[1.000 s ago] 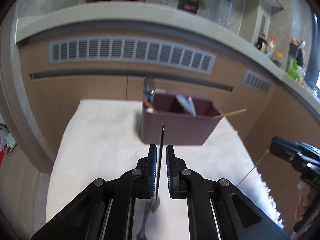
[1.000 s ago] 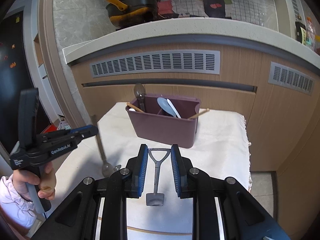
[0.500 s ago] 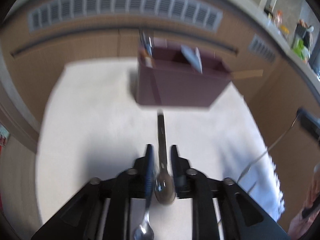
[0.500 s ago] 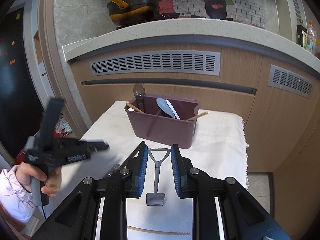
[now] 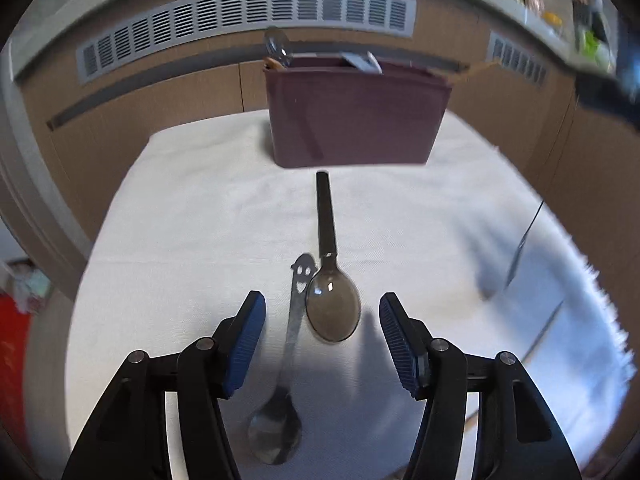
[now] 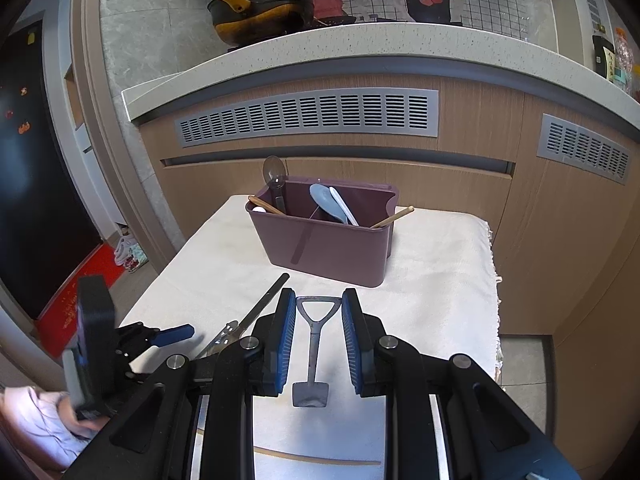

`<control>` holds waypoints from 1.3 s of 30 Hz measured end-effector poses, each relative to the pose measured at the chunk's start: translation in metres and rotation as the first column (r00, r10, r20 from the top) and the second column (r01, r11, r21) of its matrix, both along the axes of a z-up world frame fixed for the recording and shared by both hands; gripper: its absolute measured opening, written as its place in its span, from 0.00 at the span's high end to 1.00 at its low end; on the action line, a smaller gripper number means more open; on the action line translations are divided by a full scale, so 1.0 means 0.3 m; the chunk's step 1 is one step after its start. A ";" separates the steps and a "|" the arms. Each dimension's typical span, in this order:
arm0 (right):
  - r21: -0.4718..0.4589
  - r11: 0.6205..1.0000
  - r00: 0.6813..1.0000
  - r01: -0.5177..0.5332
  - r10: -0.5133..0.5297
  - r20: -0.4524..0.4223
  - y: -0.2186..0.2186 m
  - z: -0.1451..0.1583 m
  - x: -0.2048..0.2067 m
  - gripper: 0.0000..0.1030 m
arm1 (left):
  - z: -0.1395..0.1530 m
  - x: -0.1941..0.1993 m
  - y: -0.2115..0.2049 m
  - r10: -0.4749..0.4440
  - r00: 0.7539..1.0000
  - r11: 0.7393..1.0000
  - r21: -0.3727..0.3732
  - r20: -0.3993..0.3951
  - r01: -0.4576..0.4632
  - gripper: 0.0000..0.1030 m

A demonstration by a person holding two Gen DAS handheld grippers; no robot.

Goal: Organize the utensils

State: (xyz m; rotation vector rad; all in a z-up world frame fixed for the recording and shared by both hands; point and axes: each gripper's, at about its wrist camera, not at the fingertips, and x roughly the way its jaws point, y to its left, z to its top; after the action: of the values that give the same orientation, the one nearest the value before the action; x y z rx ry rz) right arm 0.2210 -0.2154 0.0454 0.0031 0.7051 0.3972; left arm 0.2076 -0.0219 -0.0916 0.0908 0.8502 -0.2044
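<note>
My left gripper hangs low over the white cloth, and its jaws are opening. A black-handled spoon lies free on the cloth between the pads, its bowl toward me. Beside it lies a steel spoon with a face cut into its handle. The purple caddy stands behind, holding several utensils. My right gripper is shut on the triangular handle of a small shovel-shaped spoon, in front of the caddy. The left gripper shows at the lower left of the right wrist view.
Wooden cabinets with grey vents rise behind the table, under a counter with a black pot. The cloth's fringed edge drops off on the right. A person's hand and pink sleeve are at the lower left.
The left gripper sank toward the cloth and opened, letting go of the black-handled spoon, which now lies flat beside the steel spoon. The right gripper kept still with its shovel spoon.
</note>
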 end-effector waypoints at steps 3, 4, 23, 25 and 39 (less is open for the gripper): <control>-0.002 1.000 1.000 -0.002 0.002 0.003 0.002 0.002 -0.004 0.80 | -0.043 0.028 -0.032 -0.014 0.999 0.999 0.042 -0.038 0.015 0.45; -0.003 1.000 1.000 -0.001 0.001 0.005 0.002 0.002 -0.007 0.80 | -0.051 0.034 -0.034 -0.009 0.999 0.999 0.038 -0.039 0.011 0.47; -0.015 1.000 0.999 0.001 0.000 0.043 0.014 0.035 -0.048 0.80 | 0.287 -0.016 0.064 0.033 0.974 0.995 -0.104 0.222 -0.010 0.68; -0.018 1.000 0.999 0.000 0.001 0.046 0.014 0.038 -0.050 0.80 | 0.309 -0.017 0.068 0.035 0.973 0.994 -0.112 0.228 -0.009 0.68; -0.036 0.999 0.998 -0.014 0.016 0.068 0.033 0.066 -0.062 0.80 | 0.411 -0.039 0.066 0.023 0.959 0.994 -0.112 0.282 0.009 0.68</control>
State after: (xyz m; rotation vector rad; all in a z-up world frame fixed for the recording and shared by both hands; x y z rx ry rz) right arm 0.2024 -0.2054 0.0651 -0.0487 0.6453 0.3975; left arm 0.1960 -0.0020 0.0318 0.0105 0.5522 -0.2258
